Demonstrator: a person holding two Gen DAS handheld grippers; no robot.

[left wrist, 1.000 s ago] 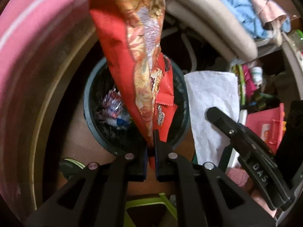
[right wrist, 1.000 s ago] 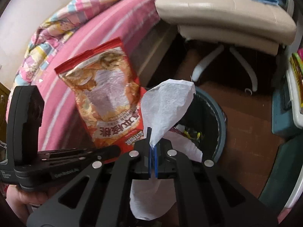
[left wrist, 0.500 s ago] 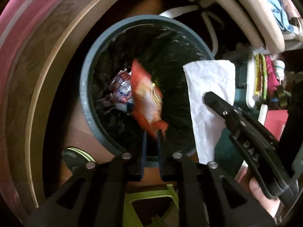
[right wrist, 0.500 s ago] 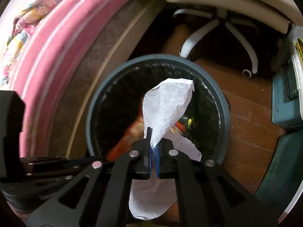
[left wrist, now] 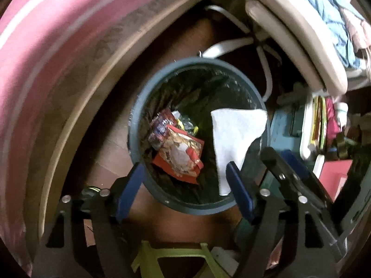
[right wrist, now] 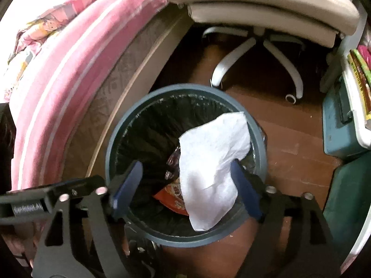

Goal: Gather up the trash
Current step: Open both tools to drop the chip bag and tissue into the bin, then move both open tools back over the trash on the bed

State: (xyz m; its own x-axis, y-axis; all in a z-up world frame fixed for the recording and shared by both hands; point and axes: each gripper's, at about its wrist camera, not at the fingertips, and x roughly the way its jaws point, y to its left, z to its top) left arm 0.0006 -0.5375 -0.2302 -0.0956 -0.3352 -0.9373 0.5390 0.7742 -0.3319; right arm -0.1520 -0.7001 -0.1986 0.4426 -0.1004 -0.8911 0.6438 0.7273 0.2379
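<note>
Both grippers were pointed steeply down over the bin (left wrist: 136, 106) when I checked the feeds. My left gripper (left wrist: 183, 178) had just been opening, and its jaws stood wide with nothing between them. The red snack bag (left wrist: 180, 155) was lying inside the bin, on top of some other wrappers (left wrist: 162, 125) at the bottom of the black liner (left wrist: 204, 88).

Right gripper (right wrist: 185, 178), same deal: the jaws had just been opening and stood wide apart. The white tissue (right wrist: 208, 162) hung between them over the bin's mouth, loose, nearer the right-hand pad (right wrist: 243, 185) and maybe brushing it, but not pinched. I couldn't tell if it was actually touching. In the left view the tissue (left wrist: 234, 134) showed over the bin's right side, with the right gripper's finger (left wrist: 285, 169) just beside it.

From the right camera I could see the bin's rim (right wrist: 111, 143), the liner (right wrist: 157, 125) and a bit of the bag (right wrist: 174, 197) peeking out under the tissue. The left gripper's body (right wrist: 46, 199) poked in from the left edge there.

The bin sat on a brown wood floor (right wrist: 283, 127), tight against a bed with a pink sheet (right wrist: 69, 64), and an office chair (right wrist: 259, 7) stood behind it, its white legs (right wrist: 231, 53) near the rim. Teal boxes (right wrist: 340, 127) off to the right. Something lime green (left wrist: 162, 257) sat low in the left view, couldn't make out what.
</note>
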